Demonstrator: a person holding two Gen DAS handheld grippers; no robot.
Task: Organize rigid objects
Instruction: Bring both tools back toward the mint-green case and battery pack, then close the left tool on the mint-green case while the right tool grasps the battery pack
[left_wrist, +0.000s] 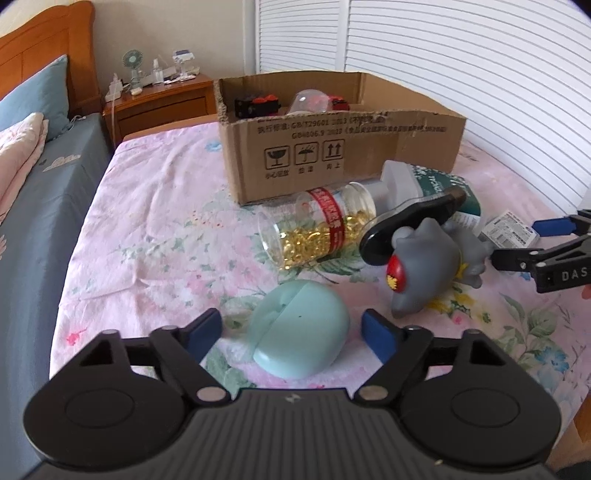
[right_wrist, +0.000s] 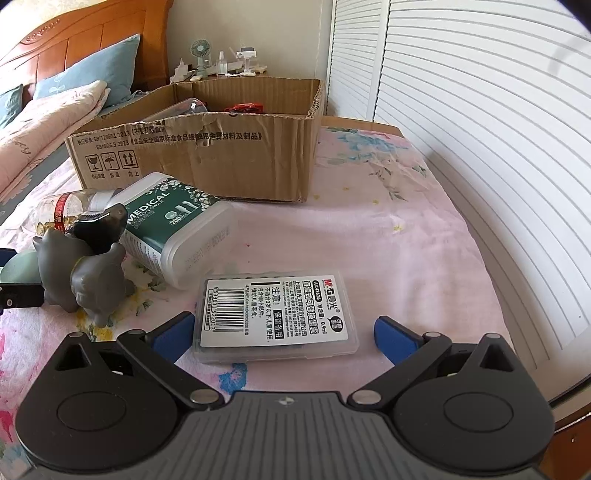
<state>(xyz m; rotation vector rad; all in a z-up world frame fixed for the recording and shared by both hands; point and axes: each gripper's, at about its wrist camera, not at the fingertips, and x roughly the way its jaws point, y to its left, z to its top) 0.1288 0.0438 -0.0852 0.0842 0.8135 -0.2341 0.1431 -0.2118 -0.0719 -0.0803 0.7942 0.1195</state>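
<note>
1. Done so far, as judged from the contents: the cardboard box (left_wrist: 332, 147) stands on the bed ahead of both tools and already holds a clear container (left_wrist: 309, 101) and some red-and-black items (left_wrist: 258, 105); the rest of its interior is hidden behind the near wall.
2. Left gripper (left_wrist: 295, 334): jaws apart, one blue pad on each side of the mint-green case (left_wrist: 301, 330); a gap shows at each pad, so the case lies between the fingers, not yet clamped, and rests on the floral sheet (left_wrist: 155, 229).
3. Right gripper (right_wrist: 284, 334): jaws wide apart around the clear plastic case (right_wrist: 275, 317) with the barcode label; the left pad sits just beside the case edge, the right pad stands clear of it; no grip is made.
4. Left to sort, ahead of the left tool: the capsule bottle (left_wrist: 314, 225) lying on its side, the grey toy figure (left_wrist: 424, 269) ahead and to the right, a black oval object (left_wrist: 410, 221) leaning over it.
5. Also left, ahead and to the left of the right tool: the cotton swab box (right_wrist: 173, 229), lying on its side near the carton.
6. Estimate: the task is partly done; at least six objects remain outside the carton, two of them under approach.
</note>
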